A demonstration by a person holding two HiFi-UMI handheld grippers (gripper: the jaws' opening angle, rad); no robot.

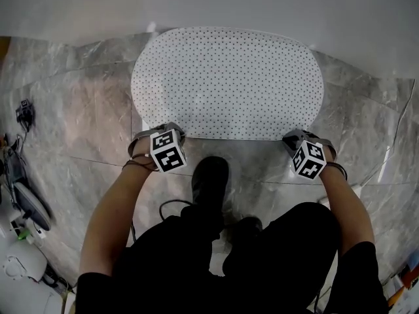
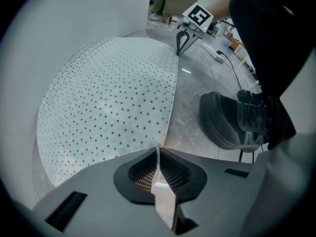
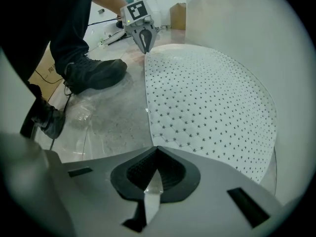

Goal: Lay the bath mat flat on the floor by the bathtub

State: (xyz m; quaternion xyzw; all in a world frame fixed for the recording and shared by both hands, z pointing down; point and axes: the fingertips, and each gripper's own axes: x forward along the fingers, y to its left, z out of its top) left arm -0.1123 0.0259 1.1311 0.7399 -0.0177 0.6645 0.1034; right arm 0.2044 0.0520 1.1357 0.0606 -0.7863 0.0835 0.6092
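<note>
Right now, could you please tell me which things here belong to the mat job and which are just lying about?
For the job: mat, tub, floor, left tool and right tool at the mat's near corners.
Lying about: cable, box, dark gear at the head view's left edge.

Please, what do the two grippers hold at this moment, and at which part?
Both hold the bath mat by its near edge: left gripper at the left corner, right gripper at the right corner.
</note>
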